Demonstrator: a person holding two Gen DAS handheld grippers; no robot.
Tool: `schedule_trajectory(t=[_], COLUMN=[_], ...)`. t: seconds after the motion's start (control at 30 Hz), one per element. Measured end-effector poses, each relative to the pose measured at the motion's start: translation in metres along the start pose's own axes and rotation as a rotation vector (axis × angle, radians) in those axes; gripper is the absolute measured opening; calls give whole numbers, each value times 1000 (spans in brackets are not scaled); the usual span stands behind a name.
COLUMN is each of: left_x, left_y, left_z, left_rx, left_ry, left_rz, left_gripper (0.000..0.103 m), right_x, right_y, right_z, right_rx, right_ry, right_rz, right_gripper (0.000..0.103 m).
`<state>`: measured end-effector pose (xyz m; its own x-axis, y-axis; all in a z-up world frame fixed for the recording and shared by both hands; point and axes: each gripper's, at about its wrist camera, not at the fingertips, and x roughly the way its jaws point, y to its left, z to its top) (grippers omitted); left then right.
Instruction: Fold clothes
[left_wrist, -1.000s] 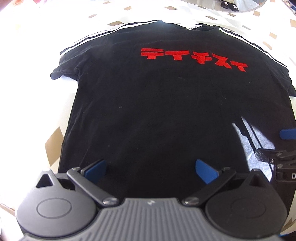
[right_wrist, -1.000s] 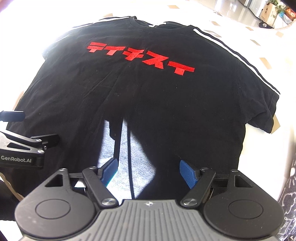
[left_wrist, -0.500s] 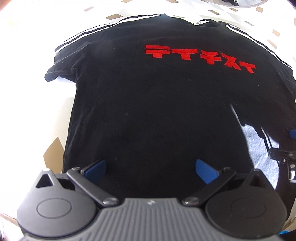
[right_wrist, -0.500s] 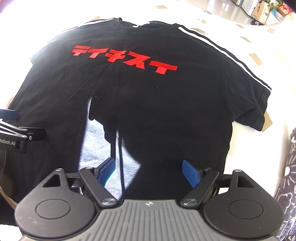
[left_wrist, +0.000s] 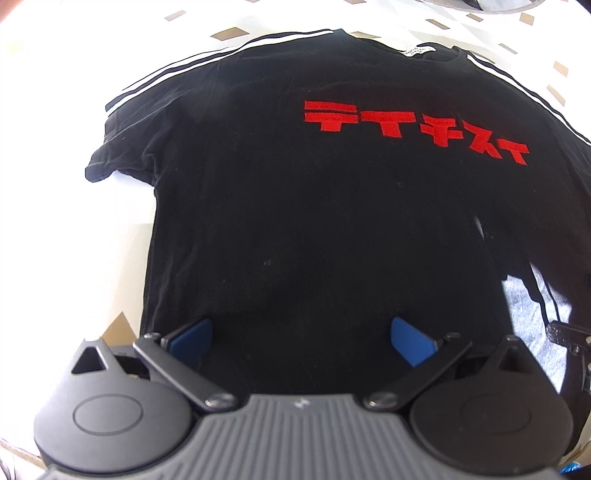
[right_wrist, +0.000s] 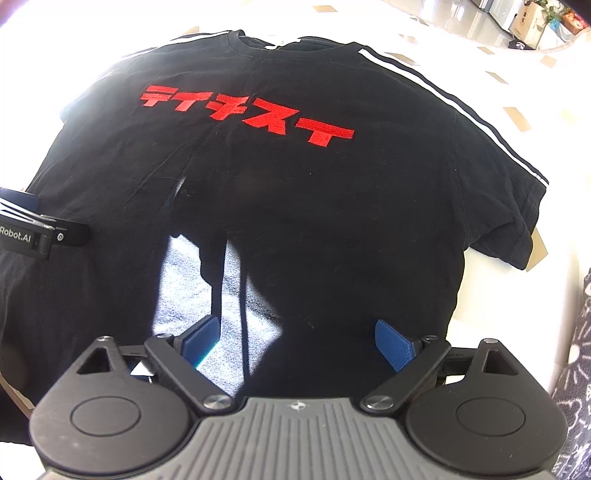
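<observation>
Left wrist view: a black T-shirt (left_wrist: 314, 221) lies flat, front up, on the white counter (left_wrist: 66, 240), its neckline toward 12 o'clock and red lettering (left_wrist: 413, 125) toward 1 o'clock. The left gripper (left_wrist: 301, 338) hangs over the hem at 6 o'clock, jaws spread wide and grasping nothing.

Right wrist view: the right gripper (right_wrist: 297, 341) hangs over the hem at 6 o'clock, jaws likewise released. A sunlit patch (right_wrist: 192, 280) sits at 7 o'clock; the left gripper's body (right_wrist: 44, 232) enters at 9 o'clock.

Matt black cloth T-shirt (left_wrist: 314, 221) (red lettering flat); blue ribbed pads (right_wrist: 395, 349); matt plastic.
</observation>
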<state>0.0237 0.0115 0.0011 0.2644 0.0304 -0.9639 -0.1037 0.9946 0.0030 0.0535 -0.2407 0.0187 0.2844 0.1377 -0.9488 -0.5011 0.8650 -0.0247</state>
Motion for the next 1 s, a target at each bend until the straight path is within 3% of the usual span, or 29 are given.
schedule_trajectory(t=[0.23,0.4,0.47,0.67,1.0], left_x=[1,-2,-1,5,9], left_y=[0,-15,-18,-9,11], left_z=[14,25,31,50,62], left_rx=[-48,21,24,-105,-196], left_ry=[-43,-103,-110,-75,-82], left_rz=[22,61,68,-2,25], left_gripper=[103,103,103,103,103], right_x=[0,-8,-10,-17,-10], right_y=[-2,-5,-15,-44,-108], right_z=[4,11,16,33,53], right_rx=[15,23,75,229,493], right_ry=[-10,-66,-88,-152,-197], right_rz=[1,-10,-6,2,-98], right_gripper=[92,77,72,62,60])
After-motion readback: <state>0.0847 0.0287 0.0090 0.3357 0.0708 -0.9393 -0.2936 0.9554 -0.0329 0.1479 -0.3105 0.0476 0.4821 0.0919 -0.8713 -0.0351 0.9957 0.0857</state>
